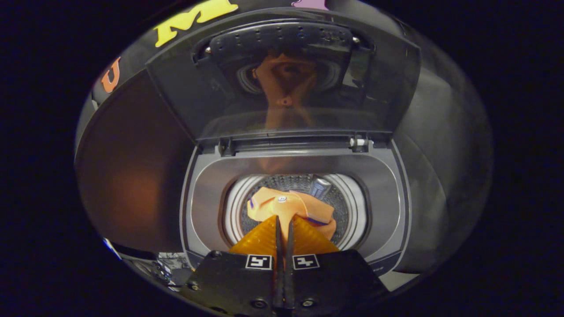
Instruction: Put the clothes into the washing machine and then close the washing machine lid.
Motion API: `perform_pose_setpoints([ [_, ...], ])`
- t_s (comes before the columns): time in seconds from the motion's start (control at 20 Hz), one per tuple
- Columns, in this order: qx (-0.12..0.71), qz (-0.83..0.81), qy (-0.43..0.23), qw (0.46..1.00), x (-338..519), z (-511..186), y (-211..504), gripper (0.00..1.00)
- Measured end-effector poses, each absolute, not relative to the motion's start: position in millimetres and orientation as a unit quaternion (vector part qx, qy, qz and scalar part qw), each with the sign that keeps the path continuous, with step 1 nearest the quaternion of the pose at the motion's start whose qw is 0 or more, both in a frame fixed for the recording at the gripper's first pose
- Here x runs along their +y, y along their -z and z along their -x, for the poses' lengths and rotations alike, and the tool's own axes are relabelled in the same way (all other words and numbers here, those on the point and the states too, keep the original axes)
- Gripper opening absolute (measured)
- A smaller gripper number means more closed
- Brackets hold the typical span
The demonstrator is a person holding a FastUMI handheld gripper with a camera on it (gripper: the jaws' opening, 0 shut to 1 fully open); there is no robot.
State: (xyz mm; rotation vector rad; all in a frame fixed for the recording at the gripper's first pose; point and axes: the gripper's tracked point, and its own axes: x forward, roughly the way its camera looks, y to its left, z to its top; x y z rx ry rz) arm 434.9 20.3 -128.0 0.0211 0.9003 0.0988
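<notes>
The top-loading washing machine (pixel 207 193) stands with its lid (pixel 286 88) raised upright behind the opening. My gripper (pixel 284 219) hovers over the front part of the round drum (pixel 348 207), pointing down into it. Its fingers are pressed together on a fold of an orange garment (pixel 286 204), which has a white button and thin dark trim. The bunched cloth hangs just ahead of the fingertips, inside the drum mouth, with the perforated drum wall showing behind it. The dark lid glass mirrors the garment.
A grey plastic rim (pixel 383 176) surrounds the drum opening. The lid hinges (pixel 359 142) sit at the back of the rim. Black booth cloth (pixel 132 167) hangs to the left and right of the machine.
</notes>
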Motion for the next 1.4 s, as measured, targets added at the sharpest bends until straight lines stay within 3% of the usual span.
perform_pose_setpoints([
  [0.2,0.433,-0.007,-0.042,0.9,18,-436,127,0.06],
  [0.4,0.423,-0.001,-0.049,0.905,18,-436,124,0.15],
  [0.65,0.398,0.027,-0.038,0.916,10,-432,114,0.84],
  [1.4,0.362,0.033,-0.02,0.931,1,-424,88,0.84],
])
